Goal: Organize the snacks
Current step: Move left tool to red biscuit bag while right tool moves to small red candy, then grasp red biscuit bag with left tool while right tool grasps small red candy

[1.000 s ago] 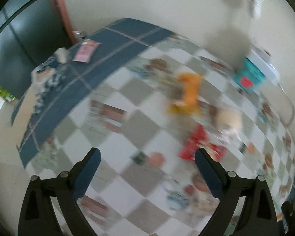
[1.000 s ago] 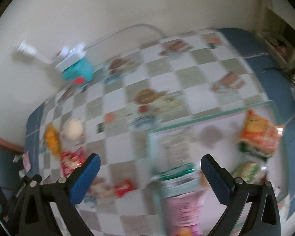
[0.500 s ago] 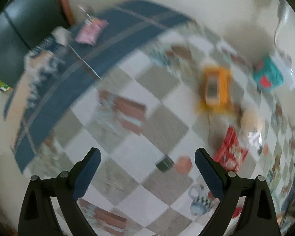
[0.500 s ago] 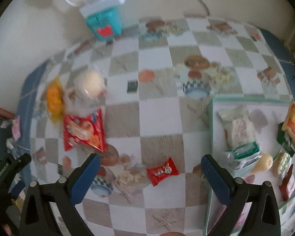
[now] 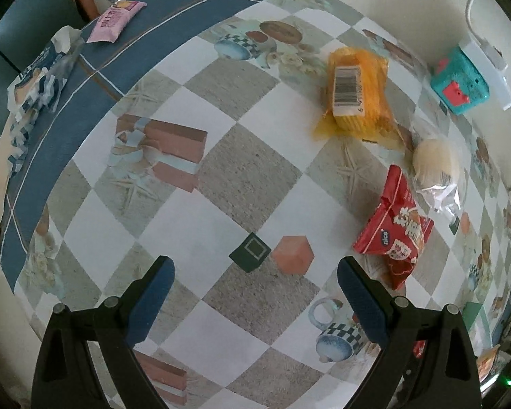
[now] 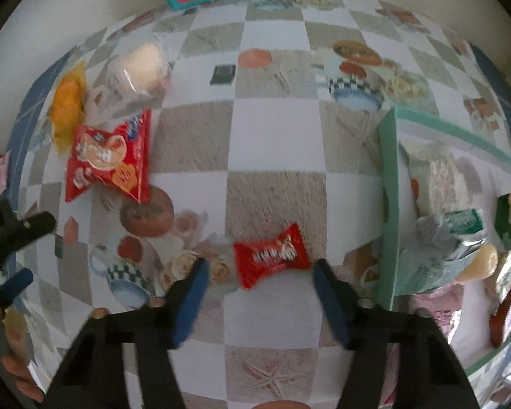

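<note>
Checkered desk (image 6: 276, 136) carries a small red candy packet (image 6: 271, 255), light and crinkly, just ahead between the right tool (image 6: 259, 289)'s closing, still-clear jaws; best pinched across its padded middle.

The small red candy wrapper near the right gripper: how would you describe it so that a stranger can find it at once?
Start at the green-rimmed tray on the checkered tablecloth. Just left of it, between the closing fingers of the right gripper, lies the small red candy wrapper. It is much smaller than the big red snack bag farther left, has twisted ends, and lies alone.
</note>
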Demonstrator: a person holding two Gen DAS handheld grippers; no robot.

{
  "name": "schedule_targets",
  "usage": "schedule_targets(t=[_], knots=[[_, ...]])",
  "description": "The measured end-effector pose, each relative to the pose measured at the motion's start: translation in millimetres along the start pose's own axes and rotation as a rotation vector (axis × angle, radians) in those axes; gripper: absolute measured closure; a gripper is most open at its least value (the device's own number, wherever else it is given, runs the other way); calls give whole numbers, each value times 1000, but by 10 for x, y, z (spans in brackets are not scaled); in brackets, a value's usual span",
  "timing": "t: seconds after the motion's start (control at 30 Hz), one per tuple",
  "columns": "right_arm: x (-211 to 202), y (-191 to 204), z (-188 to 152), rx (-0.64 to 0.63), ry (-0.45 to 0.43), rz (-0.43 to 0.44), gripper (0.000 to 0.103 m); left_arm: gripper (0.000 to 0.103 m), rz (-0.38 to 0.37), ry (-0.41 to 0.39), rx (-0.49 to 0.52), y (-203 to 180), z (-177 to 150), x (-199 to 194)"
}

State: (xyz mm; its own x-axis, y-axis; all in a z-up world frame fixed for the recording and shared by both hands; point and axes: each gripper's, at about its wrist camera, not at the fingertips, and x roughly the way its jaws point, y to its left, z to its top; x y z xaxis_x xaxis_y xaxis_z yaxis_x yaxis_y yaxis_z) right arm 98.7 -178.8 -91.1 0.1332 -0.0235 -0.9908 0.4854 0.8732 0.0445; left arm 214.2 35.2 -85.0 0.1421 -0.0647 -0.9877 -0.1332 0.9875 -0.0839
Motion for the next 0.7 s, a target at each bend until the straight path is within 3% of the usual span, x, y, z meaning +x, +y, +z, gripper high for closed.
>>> schedule_targets(t=[0.2, 0.37, 0.7], knots=[[-30, -59, -53, 4, -28, -4, 53, 7, -9, -11, -4, 55, 22, -6], [-47, -23, -44, -8, -48, -16, 77, 7, -29, -22, -8, 53, 99, -34], [-74, -30, 329, -12, -103, 23, 78, 7, -147, -96, 52, -303, 296, -81]])
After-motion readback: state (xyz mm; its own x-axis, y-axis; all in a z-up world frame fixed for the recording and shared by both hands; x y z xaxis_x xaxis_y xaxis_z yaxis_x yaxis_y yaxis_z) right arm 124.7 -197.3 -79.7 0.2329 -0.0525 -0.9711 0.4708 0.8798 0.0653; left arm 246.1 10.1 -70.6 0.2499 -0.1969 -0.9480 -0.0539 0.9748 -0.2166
